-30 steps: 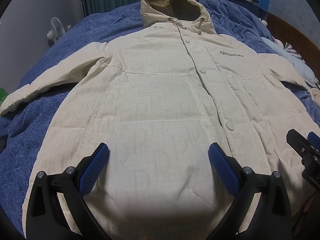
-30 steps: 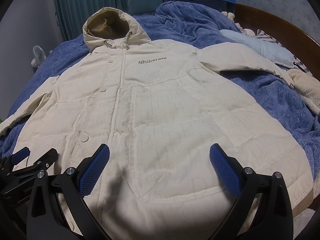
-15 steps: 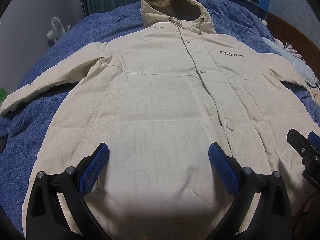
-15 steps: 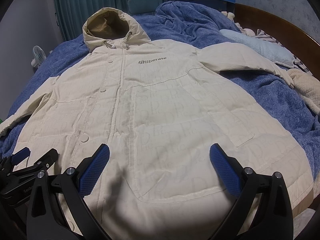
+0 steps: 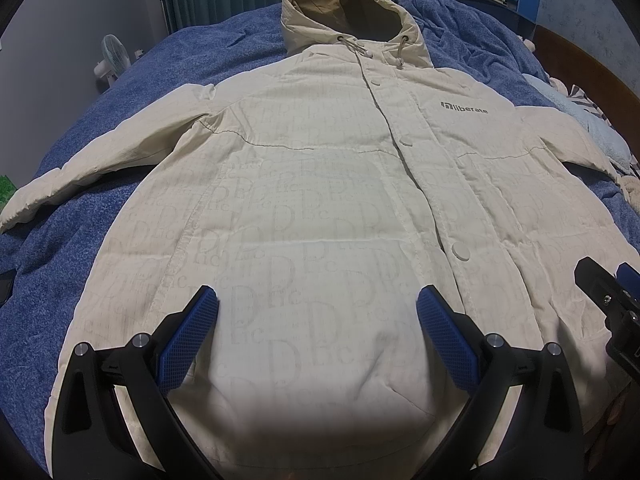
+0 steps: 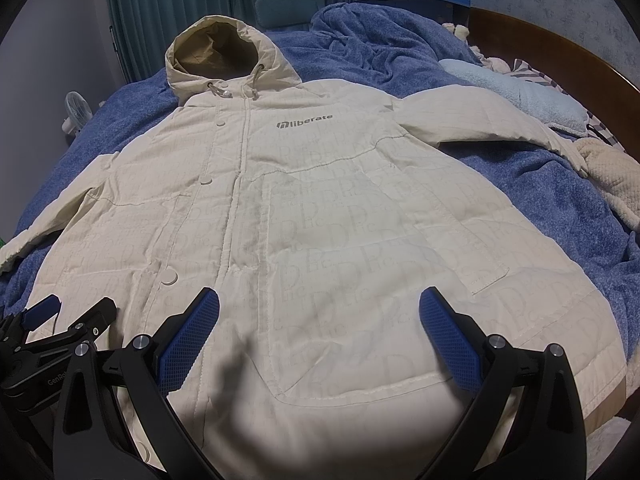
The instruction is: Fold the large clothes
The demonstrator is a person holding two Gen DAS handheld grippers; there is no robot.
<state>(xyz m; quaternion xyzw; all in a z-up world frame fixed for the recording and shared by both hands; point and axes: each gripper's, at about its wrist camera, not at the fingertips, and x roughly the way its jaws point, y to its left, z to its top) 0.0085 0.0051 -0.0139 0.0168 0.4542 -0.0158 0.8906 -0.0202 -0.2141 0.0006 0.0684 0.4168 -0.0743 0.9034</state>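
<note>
Across the middle of the bed's blue fleece blanket a large cream hooded padded coat lay flat on its back, front side up and snapped closed, its hood pointing toward the far edge of the bed and its hem at the near edge. Both sleeves were spread outward, one toward the left edge of the bed, the other toward the right edge, where its cuff ended near a cream knitted cloth and a pale blue pillow. A grey "liberate" logo sat on the chest beside the row of snaps. The left gripper hung over the lower front of the coat with its blue-padded fingers spread wide, holding nothing. The right gripper hung beside it over the hem and a patch pocket, likewise spread wide and empty. A small white fan stood beyond the left edge of the bed, before teal curtains.
</note>
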